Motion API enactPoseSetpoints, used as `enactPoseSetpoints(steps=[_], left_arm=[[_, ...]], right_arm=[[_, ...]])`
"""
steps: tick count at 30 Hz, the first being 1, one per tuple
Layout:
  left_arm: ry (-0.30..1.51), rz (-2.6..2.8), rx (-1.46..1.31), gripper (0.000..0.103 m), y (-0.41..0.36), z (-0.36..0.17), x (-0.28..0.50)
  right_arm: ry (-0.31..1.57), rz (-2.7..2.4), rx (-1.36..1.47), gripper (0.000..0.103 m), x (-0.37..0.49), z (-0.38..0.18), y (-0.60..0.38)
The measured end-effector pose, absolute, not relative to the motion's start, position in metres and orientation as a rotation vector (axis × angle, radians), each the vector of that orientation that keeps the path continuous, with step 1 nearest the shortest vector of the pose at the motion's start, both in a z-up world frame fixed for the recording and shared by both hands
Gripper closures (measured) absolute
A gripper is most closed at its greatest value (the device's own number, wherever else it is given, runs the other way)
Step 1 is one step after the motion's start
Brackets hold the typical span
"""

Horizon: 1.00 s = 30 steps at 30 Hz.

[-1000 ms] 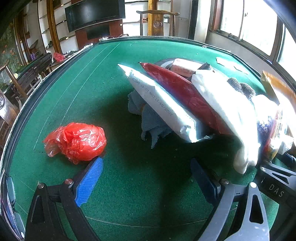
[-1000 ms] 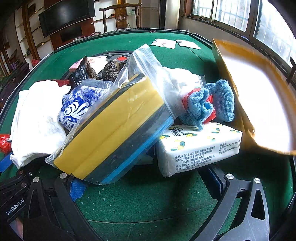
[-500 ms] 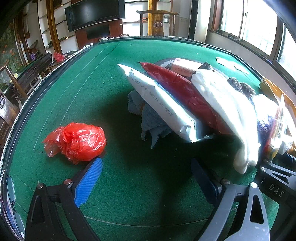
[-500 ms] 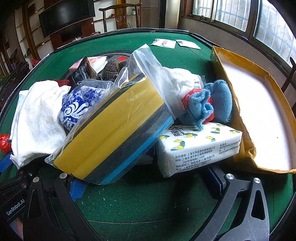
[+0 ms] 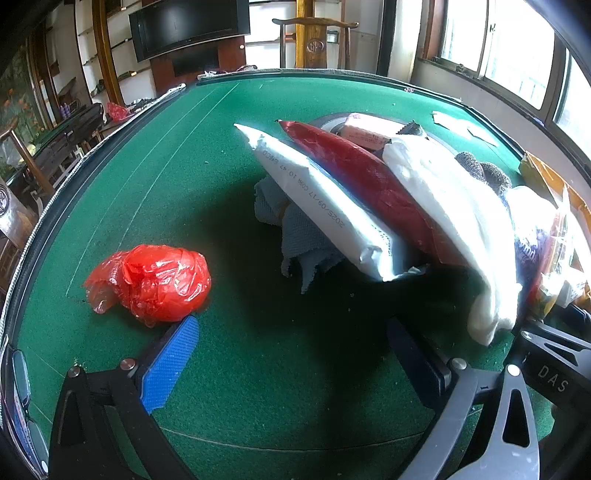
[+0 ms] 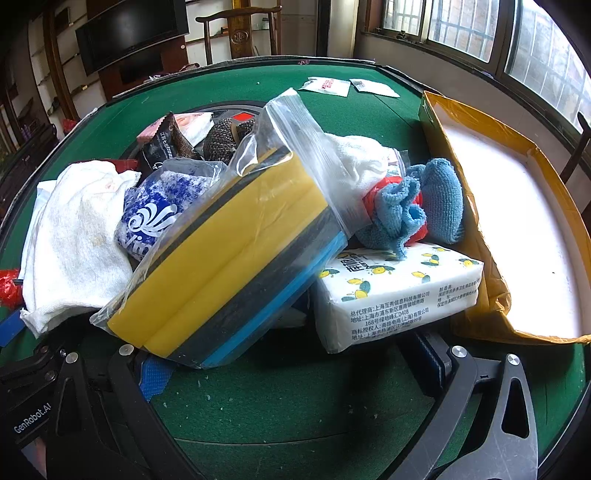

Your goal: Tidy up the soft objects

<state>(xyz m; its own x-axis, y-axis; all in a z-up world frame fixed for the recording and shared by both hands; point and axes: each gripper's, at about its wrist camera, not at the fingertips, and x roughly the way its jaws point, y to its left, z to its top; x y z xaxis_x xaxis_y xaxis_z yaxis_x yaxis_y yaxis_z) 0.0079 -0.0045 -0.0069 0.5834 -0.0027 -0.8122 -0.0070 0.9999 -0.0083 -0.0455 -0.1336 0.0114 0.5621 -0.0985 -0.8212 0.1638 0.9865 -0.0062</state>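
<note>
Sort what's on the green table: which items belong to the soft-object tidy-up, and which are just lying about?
Job:
red bag
white towel
sponges in zip bag
tissue pack
blue cloth
box, likely the bin

Lying about:
paper slips
TV
chair

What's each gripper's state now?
Left gripper: jaws opening, nothing between them.
Right gripper: open, holding nothing.
</note>
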Motion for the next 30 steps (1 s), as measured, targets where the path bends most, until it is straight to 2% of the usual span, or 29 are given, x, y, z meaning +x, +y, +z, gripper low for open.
enactPoseSetpoints(steps=[7, 13, 21, 30], left_arm=[[0.948, 0.004, -0.01, 0.001, -0.005, -0.007, 0.008], [0.963, -0.023, -0.001, 0.001, -0.004, -0.006, 0.003], [0.998, -0.197, -0.072, 0.002, 0.002, 0.009, -0.034], [0.825, -0.252, 0.026, 0.001, 0.039, 0.069, -0.095]], right_arm=[[1.072, 0.02, -0.008, 0.0, -0.042, 0.014, -0.136], [1.097, 0.169, -0.055, 0.0, -0.066, 0.014, -0.139], [1.044, 0.365, 0.102, 0.003, -0.108, 0.02, -0.163], [0.998, 0.415, 0.141, 0.003, -0.12, 0.018, -0.169]])
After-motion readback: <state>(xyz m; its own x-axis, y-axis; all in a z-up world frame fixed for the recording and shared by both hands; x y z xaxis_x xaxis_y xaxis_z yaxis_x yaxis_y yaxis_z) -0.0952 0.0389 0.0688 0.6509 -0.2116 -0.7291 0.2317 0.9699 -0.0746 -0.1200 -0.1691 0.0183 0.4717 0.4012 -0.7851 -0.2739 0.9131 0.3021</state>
